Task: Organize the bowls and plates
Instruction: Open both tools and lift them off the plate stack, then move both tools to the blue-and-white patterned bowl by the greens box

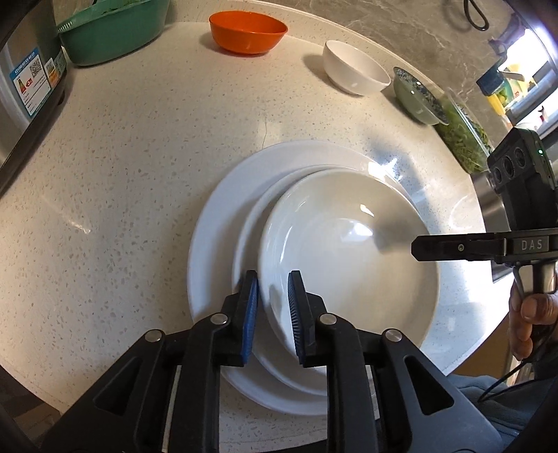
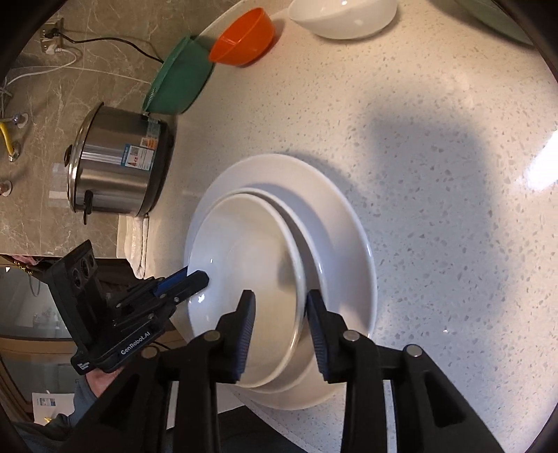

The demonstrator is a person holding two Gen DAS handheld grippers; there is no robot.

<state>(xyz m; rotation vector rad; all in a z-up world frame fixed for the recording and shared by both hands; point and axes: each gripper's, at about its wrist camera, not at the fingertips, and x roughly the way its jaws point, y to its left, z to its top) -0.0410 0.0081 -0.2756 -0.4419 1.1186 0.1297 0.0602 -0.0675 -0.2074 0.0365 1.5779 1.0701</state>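
Plates are already gathered: a wide, flat white ceramic plate [image 1: 216, 223] lies on the speckled pale stone counter [image 1: 132, 167], a smaller white plate [image 1: 253, 223] sits inside it, and a deep white ceramic dish [image 1: 348, 258] rests on top, pushed off-centre toward one side of the stack. That part of the task looks nearly finished, apart perhaps from centring the top dish.

The left gripper [image 1: 273, 306] straddles the near rim of the top dish, its blue-padded fingers [image 1: 249, 313] a little apart with the rim between them; the pads do not appear to press on it. The right gripper [image 2: 280, 334] straddles the opposite rim, its fingers [image 2: 246, 338] wider apart and clear of the ceramic. Both read as letting go of the dish, not lifting it.

Bowls appear to be what is left. An orange plastic bowl [image 1: 247, 31], a plain white ceramic bowl [image 1: 354, 69] and a small pale-green bowl with a blue patterned rim [image 1: 416, 96] stand separately along the far edge of the counter, well apart from the plates and not nested. A green plastic colander basin [image 1: 111, 31] and a stainless-steel cooker pot [image 2: 118, 163] stand farther off.
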